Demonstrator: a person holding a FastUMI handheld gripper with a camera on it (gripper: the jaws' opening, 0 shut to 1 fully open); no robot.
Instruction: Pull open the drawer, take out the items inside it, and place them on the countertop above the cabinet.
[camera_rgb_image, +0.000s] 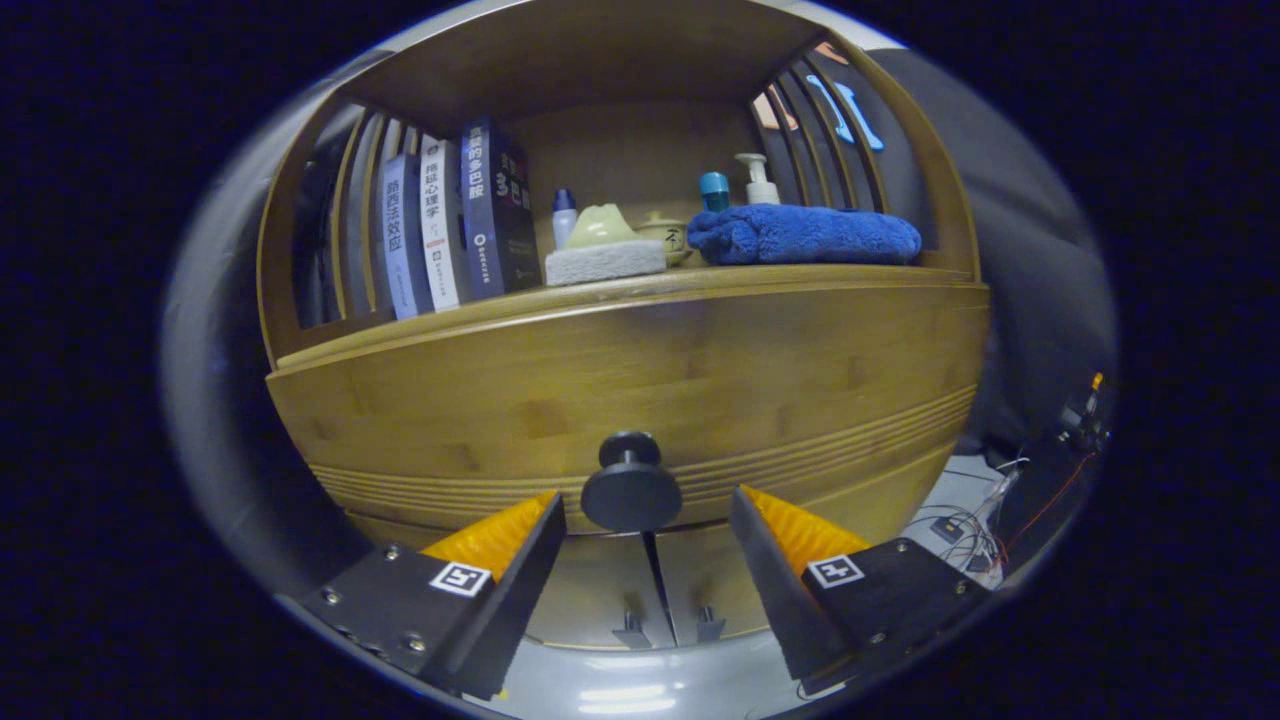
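A wooden cabinet faces me, its drawer front (640, 390) shut and flush with the frame. A round black knob (631, 487) sticks out of the drawer's lower middle. My gripper (647, 510) is open, and the knob sits between the two fingertips without either one touching it. The countertop (700, 283) runs just above the drawer. What lies inside the drawer is hidden.
On the countertop stand several books (450, 225), a grey sponge (605, 262) with a pale green piece on top, small bottles (760, 180) and a folded blue towel (805, 236). Two lower cabinet doors (655, 590) sit under the drawer. Cables (960, 535) lie on the floor at the right.
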